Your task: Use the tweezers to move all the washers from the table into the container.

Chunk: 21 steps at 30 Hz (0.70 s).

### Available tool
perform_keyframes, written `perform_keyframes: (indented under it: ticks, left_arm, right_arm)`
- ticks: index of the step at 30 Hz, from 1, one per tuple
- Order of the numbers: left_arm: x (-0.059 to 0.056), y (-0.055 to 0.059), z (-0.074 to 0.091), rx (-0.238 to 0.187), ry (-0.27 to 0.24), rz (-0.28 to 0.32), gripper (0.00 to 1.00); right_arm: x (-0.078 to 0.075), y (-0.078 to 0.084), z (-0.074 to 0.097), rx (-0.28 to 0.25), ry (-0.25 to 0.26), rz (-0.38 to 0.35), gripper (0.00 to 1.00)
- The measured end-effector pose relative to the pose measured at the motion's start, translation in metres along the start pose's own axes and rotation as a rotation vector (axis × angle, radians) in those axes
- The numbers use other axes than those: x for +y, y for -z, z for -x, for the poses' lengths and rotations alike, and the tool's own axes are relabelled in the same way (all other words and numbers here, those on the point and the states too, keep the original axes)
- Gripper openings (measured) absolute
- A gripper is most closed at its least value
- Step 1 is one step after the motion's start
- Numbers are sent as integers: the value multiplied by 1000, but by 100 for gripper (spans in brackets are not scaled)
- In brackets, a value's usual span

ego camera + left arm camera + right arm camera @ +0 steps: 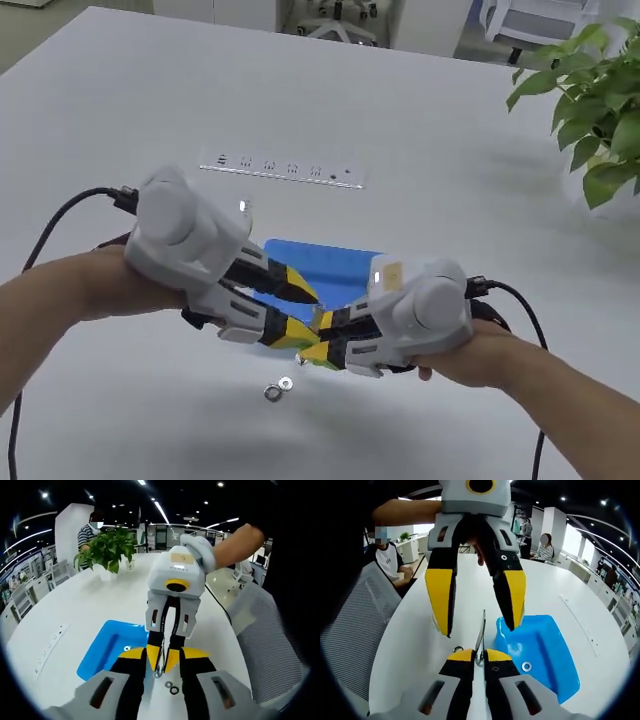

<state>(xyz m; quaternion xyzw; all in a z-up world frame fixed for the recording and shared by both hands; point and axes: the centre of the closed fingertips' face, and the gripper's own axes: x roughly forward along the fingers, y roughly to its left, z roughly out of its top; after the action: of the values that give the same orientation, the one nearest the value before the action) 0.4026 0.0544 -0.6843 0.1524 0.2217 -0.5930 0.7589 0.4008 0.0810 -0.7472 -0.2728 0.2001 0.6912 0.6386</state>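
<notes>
White tabletop (450, 150) stretches across the head view, with a leafy green plant (595, 110) at its far right edge. Near the middle lies the blue container (330, 262), a shallow open tray, and beyond it a flat white power strip (280, 168). In front of the container the two grippers meet nose to nose above the table. The left gripper (480, 631) has its yellow-tipped jaws spread wide apart, one on either side of the other gripper's tip and gripping nothing. The right gripper (480, 657) has its jaws pressed together on the tweezers (482, 620) – a thin metal pair that runs forward into the gap between the left jaws. One washer (526, 667) lies on the container's floor. Two washers (272, 392) remain on the table, touching or nearly so, just below the meeting grippers – outside the container and on its near side.
</notes>
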Motion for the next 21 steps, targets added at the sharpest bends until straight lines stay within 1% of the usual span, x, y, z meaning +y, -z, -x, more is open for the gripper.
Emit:
perform_keyframes:
  ticks: [3,8,12,21]
  left_arm:
    - [-2,-2,4,-25,-20,17,46]
    - [-2,-3,10,-49,-61,47,59]
    - [-4,-3,16,-62,-89,71,67]
    - [-7,-1,26,-86,-154,104,85]
  right_arm:
    - [1,-5,4,-6,3,9,7]
    - [2,-15,13,-12,7,17,7]
    - [1,-20,19,-12,8,28,7]
    - [-5,-40,40,-22,14,38,7]
